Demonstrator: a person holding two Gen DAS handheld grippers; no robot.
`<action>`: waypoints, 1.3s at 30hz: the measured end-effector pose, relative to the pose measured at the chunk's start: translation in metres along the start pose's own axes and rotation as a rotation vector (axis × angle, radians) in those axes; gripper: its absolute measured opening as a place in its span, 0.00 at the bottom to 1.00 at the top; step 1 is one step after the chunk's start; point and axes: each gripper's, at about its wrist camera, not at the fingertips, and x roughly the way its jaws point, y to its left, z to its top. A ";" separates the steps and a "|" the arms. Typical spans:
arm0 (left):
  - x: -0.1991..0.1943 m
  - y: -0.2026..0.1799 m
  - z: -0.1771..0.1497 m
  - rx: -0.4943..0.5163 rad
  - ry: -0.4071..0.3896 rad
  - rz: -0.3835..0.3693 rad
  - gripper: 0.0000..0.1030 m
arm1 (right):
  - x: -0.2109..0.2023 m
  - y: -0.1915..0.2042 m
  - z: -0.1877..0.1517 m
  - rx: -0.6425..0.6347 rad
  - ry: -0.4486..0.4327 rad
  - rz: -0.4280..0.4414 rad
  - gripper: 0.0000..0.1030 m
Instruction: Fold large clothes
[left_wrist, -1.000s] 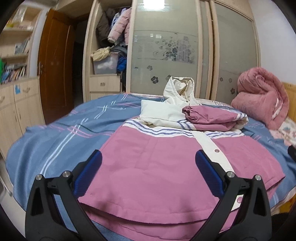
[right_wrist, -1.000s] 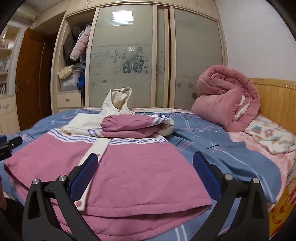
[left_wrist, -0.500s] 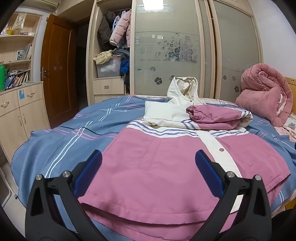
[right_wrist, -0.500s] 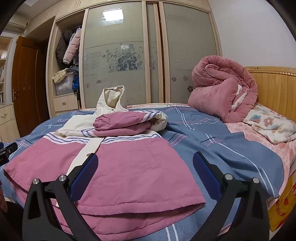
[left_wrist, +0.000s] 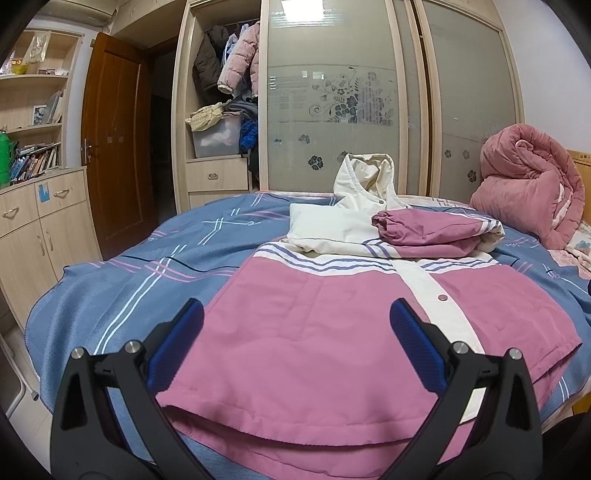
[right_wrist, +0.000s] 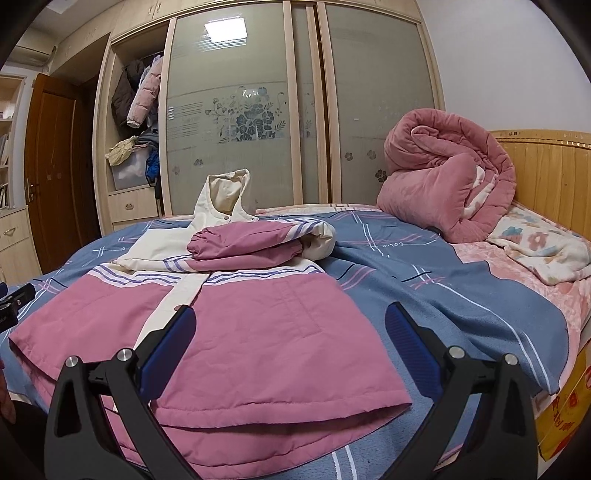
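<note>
Two hand-held grippers, left (left_wrist: 297, 343) and right (right_wrist: 290, 341), jaws apart, above one jacket (left_wrist: 314, 332).

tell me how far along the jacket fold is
Done: the jacket lies flat on the bed, both sleeves folded across its chest. In hand: nothing; the left gripper and right gripper hover open above the hem. Left: folding the body and hood.

My room is evenly lit from a ceiling lamp, mirrored as a bright patch in the wardrobe door (right_wrist: 225, 31). Shadows stay soft. Both views are sharp, with curved lines and black corners from fisheye bending.
</note>
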 end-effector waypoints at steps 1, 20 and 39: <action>0.000 0.001 0.000 -0.001 0.001 0.000 0.98 | 0.000 0.000 0.000 -0.001 0.001 0.001 0.99; 0.013 0.006 0.004 0.005 0.077 -0.087 0.98 | 0.001 0.004 -0.001 0.000 0.003 0.024 0.99; 0.296 -0.098 0.131 -0.118 0.651 -0.419 0.98 | 0.026 0.002 -0.006 0.062 0.037 0.130 0.99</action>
